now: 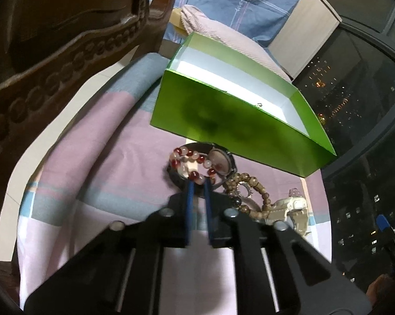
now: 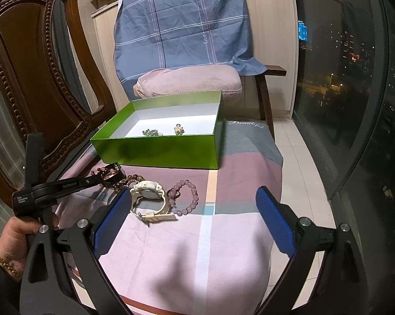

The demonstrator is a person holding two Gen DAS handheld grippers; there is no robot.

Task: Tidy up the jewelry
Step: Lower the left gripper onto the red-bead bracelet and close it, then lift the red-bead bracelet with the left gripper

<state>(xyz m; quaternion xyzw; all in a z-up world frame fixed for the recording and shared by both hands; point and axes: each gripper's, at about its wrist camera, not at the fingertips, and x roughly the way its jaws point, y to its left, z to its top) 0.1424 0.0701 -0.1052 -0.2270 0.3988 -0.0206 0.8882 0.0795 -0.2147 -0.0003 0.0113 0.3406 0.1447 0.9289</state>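
My left hand-held gripper (image 1: 199,183) is pinched nearly together on the near edge of the red-and-white bead bracelet (image 1: 190,164), its blue pads (image 1: 190,199) pressing a bead or two between them at the tip. That bracelet lies partly over a dark-strapped wristwatch (image 1: 221,164) on the pink-and-grey cloth covering the bench (image 2: 223,236), just in front of the open green box (image 2: 160,149). Just to the right of my left tool sit a brown bead bracelet (image 1: 252,183) and a cream wristwatch (image 2: 151,197), with a lilac bead bracelet (image 2: 189,197) beside the latter. Two small pieces of jewelry (image 2: 165,130) already rest on the box's white floor. My right hand-held gripper (image 2: 194,223) hangs spread wide and empty above the near cloth, the cream watch just beyond its left pad. My left hand (image 2: 16,239) grips the other tool's handle.
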